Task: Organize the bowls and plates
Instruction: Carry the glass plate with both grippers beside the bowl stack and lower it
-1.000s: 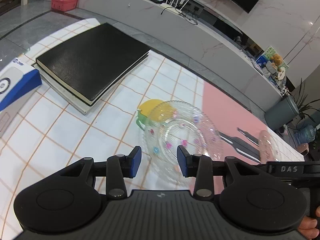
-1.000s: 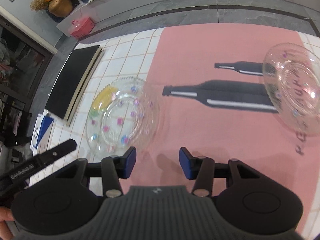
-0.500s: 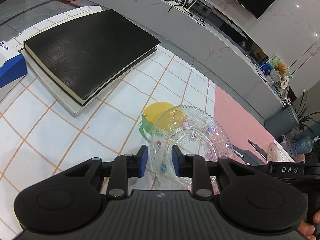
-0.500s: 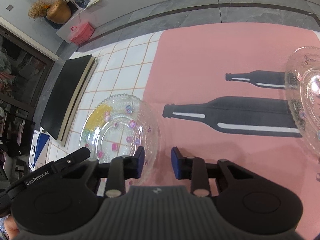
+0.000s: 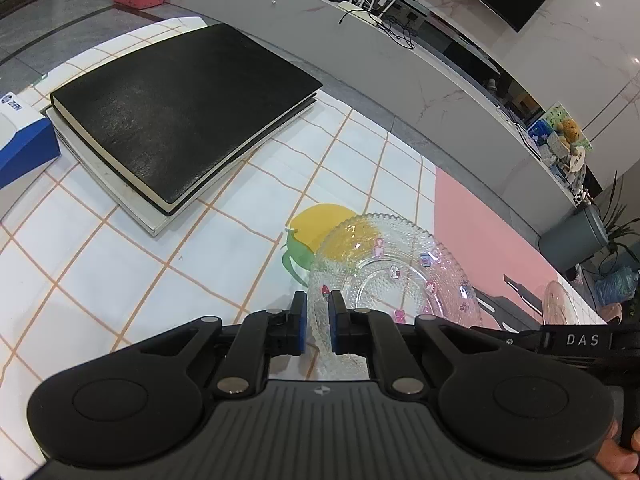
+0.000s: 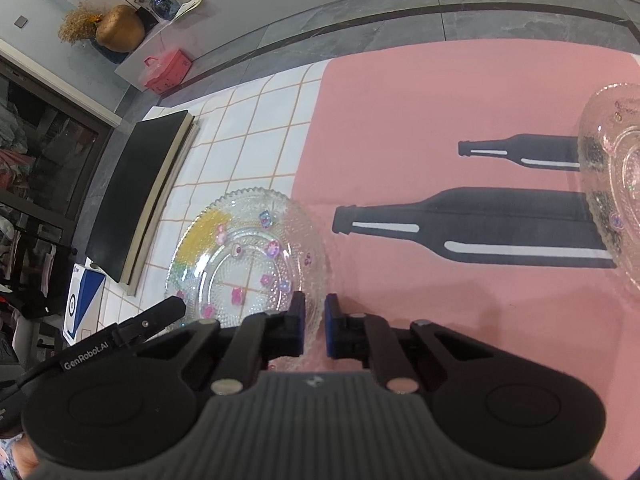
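Note:
A clear glass plate (image 5: 396,268) with small coloured flowers lies on the tablecloth, over a printed yellow fruit. My left gripper (image 5: 317,322) is shut on its near rim. In the right wrist view the same plate (image 6: 248,256) shows, and my right gripper (image 6: 314,326) is shut on its right near rim. The left gripper's finger (image 6: 156,316) shows at the plate's left edge. A second clear glass dish (image 6: 612,184) sits at the far right on the pink cloth; it also shows in the left wrist view (image 5: 558,304).
A large black book (image 5: 180,108) on a white board lies at the left back. A blue and white box (image 5: 20,140) is at the far left. The pink cloth part has printed black bottles (image 6: 472,228). A low white bench (image 5: 400,40) runs behind the table.
Both grippers moved in to the plate and their jaws closed from wide open onto its rim, one on each side.

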A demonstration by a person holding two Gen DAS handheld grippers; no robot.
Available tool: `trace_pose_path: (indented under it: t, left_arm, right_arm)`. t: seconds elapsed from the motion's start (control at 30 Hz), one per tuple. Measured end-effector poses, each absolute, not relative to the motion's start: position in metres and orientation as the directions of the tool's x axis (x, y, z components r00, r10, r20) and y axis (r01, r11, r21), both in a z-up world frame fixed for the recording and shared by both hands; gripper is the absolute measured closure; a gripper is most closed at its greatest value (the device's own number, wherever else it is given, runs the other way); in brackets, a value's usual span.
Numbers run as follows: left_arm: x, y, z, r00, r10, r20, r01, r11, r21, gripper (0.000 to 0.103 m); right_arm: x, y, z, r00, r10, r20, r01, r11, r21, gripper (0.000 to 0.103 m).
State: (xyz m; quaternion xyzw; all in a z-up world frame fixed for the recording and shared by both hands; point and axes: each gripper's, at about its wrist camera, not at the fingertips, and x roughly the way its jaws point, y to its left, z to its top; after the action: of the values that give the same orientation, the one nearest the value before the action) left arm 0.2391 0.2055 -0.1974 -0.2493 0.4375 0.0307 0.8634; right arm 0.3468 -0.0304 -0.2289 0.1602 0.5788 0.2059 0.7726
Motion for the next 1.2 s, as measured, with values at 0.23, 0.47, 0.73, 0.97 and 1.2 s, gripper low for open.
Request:
trace_pose_path:
  t: [0.23, 0.47, 0.73, 0.97, 1.2]
  left_arm:
    - [0.228, 0.201, -0.185, 0.617, -0.167, -0.769, -0.268, 0.874, -0.405, 0.092]
    - [0.205, 0.192, -0.160, 0.634, -0.167, -0.755, -0.261, 0.873, -0.412, 0.092]
    - [0.167, 0.168, -0.110, 0.670, -0.173, -0.722, -0.238, 0.871, -0.430, 0.092]
    - [0.124, 0.132, -0.070, 0.695, -0.212, -0.687, -0.186, 0.870, -0.457, 0.092]
    - [0.084, 0.082, -0.050, 0.694, -0.258, -0.672, -0.126, 0.875, -0.467, 0.093]
  right_arm:
    - [0.338, -0.036, -0.218, 0.239, 0.516, -0.823, -0.124, 0.856, 0.501, 0.096]
    - [0.315, -0.045, -0.192, 0.270, 0.517, -0.812, -0.142, 0.856, 0.498, 0.096]
    - [0.268, -0.075, -0.148, 0.319, 0.544, -0.776, -0.144, 0.837, 0.527, 0.096]
    - [0.212, -0.123, -0.115, 0.358, 0.562, -0.746, -0.106, 0.818, 0.565, 0.096]
    - [0.148, -0.179, -0.091, 0.412, 0.553, -0.724, -0.068, 0.811, 0.581, 0.096]
